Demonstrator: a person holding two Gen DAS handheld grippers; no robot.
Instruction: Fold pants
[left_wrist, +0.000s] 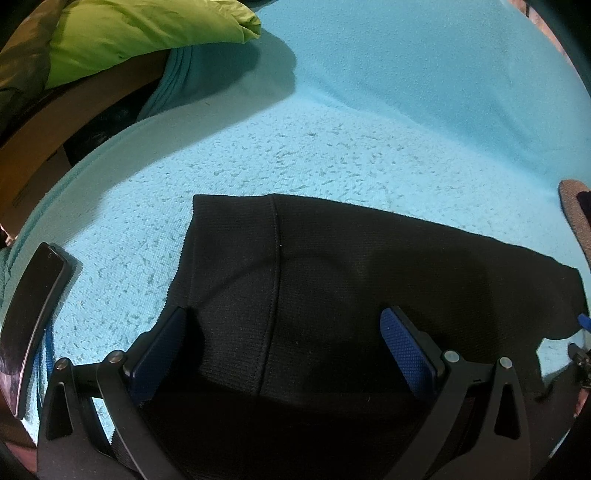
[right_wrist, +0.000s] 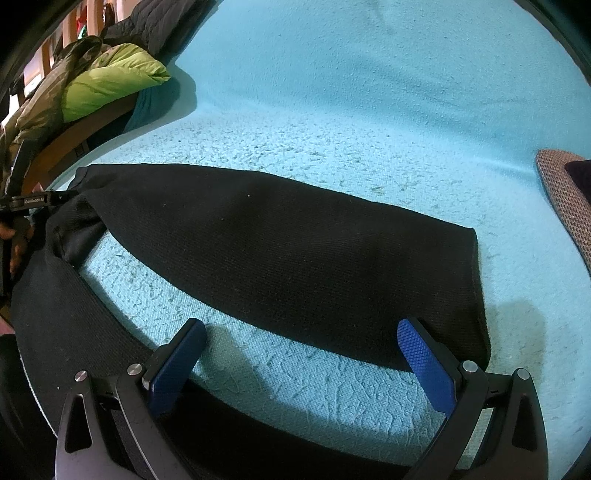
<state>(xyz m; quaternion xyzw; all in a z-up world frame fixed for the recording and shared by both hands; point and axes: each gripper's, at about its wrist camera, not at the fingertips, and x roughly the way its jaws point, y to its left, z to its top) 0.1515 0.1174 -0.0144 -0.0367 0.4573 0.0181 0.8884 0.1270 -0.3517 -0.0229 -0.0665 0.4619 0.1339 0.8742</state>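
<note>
Black knit pants (left_wrist: 332, 273) lie spread flat on a turquoise blanket (left_wrist: 369, 110). In the left wrist view my left gripper (left_wrist: 284, 325) hovers open and empty over the waist end, its blue pads on either side of the centre seam. In the right wrist view one leg (right_wrist: 277, 251) stretches across the blanket (right_wrist: 369, 92) to a cuff at the right; the other leg (right_wrist: 74, 332) curves along the near edge. My right gripper (right_wrist: 301, 338) is open and empty, over the bare blanket between the two legs. The left gripper's body shows at the far left (right_wrist: 33, 201).
A black phone (left_wrist: 33, 314) lies on the blanket's left edge. A lime-green puffy jacket (left_wrist: 140, 33) (right_wrist: 107, 85) rests on a wooden bed frame at the back left. A brown woven item (right_wrist: 565, 195) sits at the right edge.
</note>
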